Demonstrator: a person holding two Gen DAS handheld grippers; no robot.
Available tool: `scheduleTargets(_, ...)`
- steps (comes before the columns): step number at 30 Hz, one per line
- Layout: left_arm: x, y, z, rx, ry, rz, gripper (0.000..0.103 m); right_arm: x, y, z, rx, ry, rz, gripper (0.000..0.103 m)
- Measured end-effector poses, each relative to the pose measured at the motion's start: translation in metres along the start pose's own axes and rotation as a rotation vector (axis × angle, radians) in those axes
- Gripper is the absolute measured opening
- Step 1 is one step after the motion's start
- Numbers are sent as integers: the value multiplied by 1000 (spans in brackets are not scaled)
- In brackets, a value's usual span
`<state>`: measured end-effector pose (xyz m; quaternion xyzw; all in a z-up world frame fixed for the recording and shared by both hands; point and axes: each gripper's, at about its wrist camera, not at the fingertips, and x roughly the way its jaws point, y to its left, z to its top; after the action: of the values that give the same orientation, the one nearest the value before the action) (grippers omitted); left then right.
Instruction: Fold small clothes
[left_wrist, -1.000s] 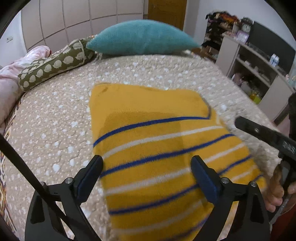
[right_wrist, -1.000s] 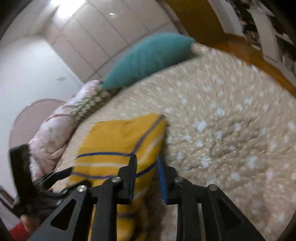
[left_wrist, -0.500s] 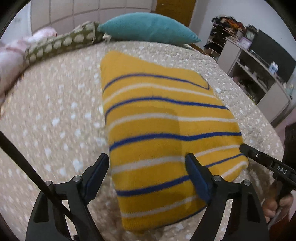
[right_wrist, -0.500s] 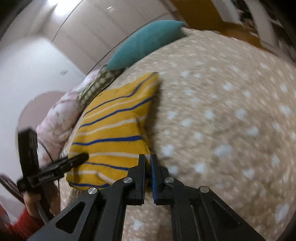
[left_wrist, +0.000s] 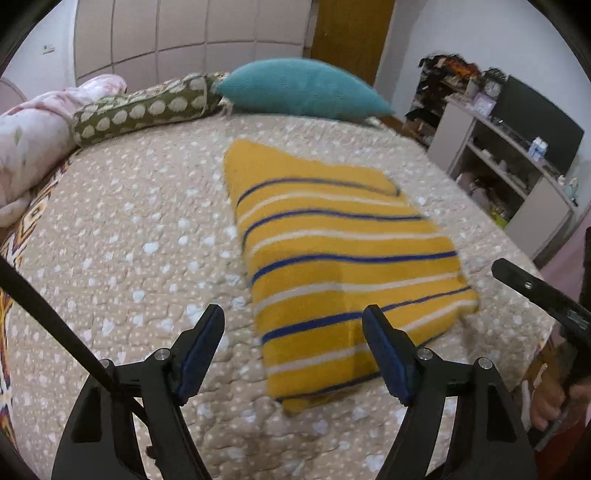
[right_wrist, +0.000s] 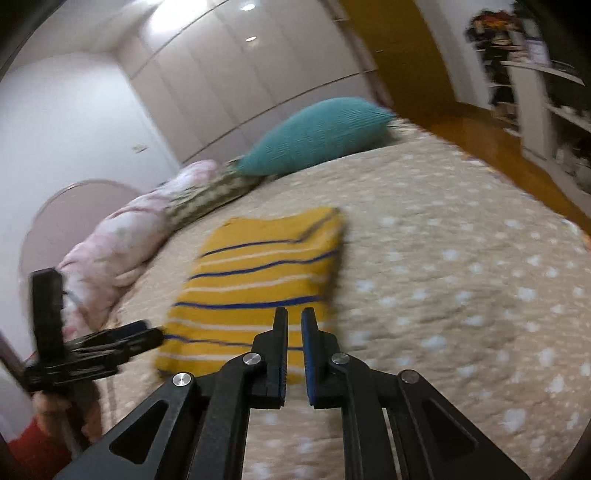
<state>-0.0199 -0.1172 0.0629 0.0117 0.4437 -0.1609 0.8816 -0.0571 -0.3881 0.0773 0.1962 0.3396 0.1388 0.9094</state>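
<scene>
Garment position was our first finding: we noted a yellow knitted sweater (left_wrist: 332, 258) with blue and white stripes, already folded into a compact rectangle, lying flat on the beige spotted bedspread (left_wrist: 129, 240) at the centre of the left wrist frame. Its long axis ran from the upper centre of that frame down toward the lower right, so the near short edge lay just ahead of the left gripper (left_wrist: 295, 347).

We recorded that gripper with its jaws spread wide and nothing between them; the sweater's near corner sat between the two blue pads in the picture, but we could not tell whether either pad touched it.

In the right wrist frame we found the right gripper (right_wrist: 294, 350) with only a narrow slot between its jaws, which held no cloth. The sweater (right_wrist: 258, 288) lay ahead of it and toward the left of that frame.

We judged the left gripper the better aligned with the near edge. A teal cushion (left_wrist: 303, 88) lay well beyond the sweater.
</scene>
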Motion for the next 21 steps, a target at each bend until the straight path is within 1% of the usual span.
scheduleTargets(1,7,3,-1,-14,27,9,75,7,6,-1,0,27,44,8)
scheduleTargets(3,20,9,-11,-72,95,-4,71,22,12,-7,-3,70,67,8)
scheduleTargets(5,29,13,-22,-126,141,-26,69,41,15,-17,-20,126,55,8)
scheduleTargets(7,30,16,-32,-154,145,-40,69,52,11,-27,-17,169,16,7)
scheduleTargets(8,28,16,-34,-148,140,-42,69,55,2,-34,-7,182,-19,4)
scheduleTargets(9,26,16,-34,-143,140,-44,69,54,-3,-36,6,177,-23,1)
scheduleTargets(13,12,23,-37,-154,139,-88,68,39,-24,-35,84,156,-21,1)
scheduleTargets(17,-12,27,-49,-151,122,-89,68,23,-28,-34,69,141,-81,3)
scheduleTargets(19,-25,27,-52,-148,97,-86,68,15,-24,-31,71,115,-70,8)
scheduleTargets(21,-37,27,-51,-145,61,-73,68,5,-16,-25,46,76,-60,8)
